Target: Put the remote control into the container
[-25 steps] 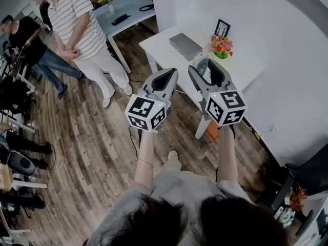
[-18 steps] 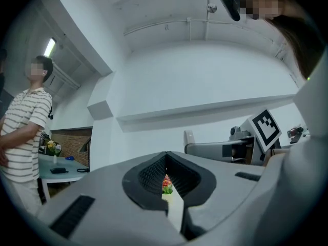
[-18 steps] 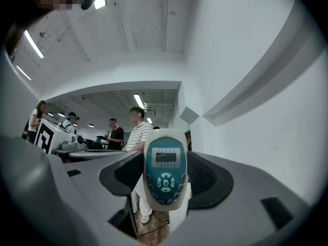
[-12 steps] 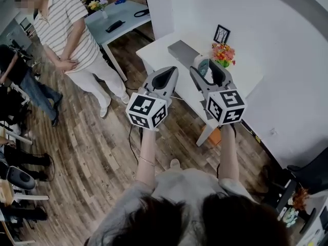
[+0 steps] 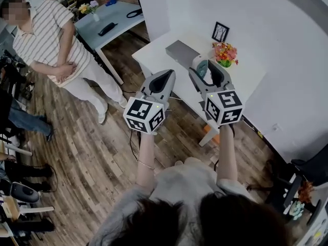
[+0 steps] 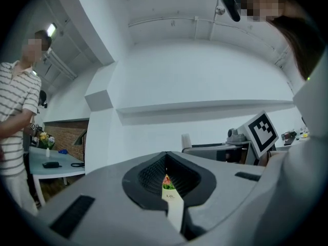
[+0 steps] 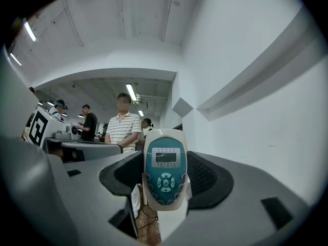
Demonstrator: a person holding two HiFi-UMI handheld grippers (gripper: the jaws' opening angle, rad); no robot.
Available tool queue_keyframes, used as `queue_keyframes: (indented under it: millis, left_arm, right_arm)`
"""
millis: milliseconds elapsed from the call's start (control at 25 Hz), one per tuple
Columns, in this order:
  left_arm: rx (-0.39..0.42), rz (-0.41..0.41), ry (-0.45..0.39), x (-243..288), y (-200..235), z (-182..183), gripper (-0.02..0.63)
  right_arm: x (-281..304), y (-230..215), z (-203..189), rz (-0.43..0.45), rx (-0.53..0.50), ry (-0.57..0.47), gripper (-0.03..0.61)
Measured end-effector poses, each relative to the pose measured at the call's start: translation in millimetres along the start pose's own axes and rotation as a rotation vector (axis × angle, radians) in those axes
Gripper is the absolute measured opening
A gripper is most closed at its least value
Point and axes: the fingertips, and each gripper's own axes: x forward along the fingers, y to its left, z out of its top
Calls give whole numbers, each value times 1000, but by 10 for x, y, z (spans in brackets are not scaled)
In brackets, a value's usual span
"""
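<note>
- Teal and white remote control is clamped in the right gripper. The jaws press on its two sides, closed down to the width of the remote, and it stands upright.
- In the right gripper view the button side faces the camera, with a little grey display on top and a round pad of buttons under it.
- From the head view the remote only peeks out between the jaws of the right gripper. It's held up in the air over the near part of the white table, not touching it.
- The left gripper has nothing in it. Its jaws are pretty much together, with just a thin slit left at the tips.
- In the head view the left gripper sits just beside the right one, at about the same height, over the wood floor at the table's edge.
- There's a flat grey box lying on the table, apart from the remote, and I can't tell from here if it's open.
- A small bunch of flowers and a black picture frame stand further back, near the wall.
- A person in a striped shirt stands off to the left, hands behind their back, next to a pale blue table.
</note>
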Motion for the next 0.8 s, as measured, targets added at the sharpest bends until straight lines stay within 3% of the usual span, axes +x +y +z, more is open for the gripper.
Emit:
queue_keyframes:
  millis: [360, 800]
  left_arm:
    - [-27, 16, 14, 157, 380, -165, 3]
    - [-35, 0, 38, 863, 1005, -333, 3]
  right_arm:
    - [395, -201, -113, -8, 11, 27, 265]
    - [1228, -621, -282, 17, 8, 66, 265]
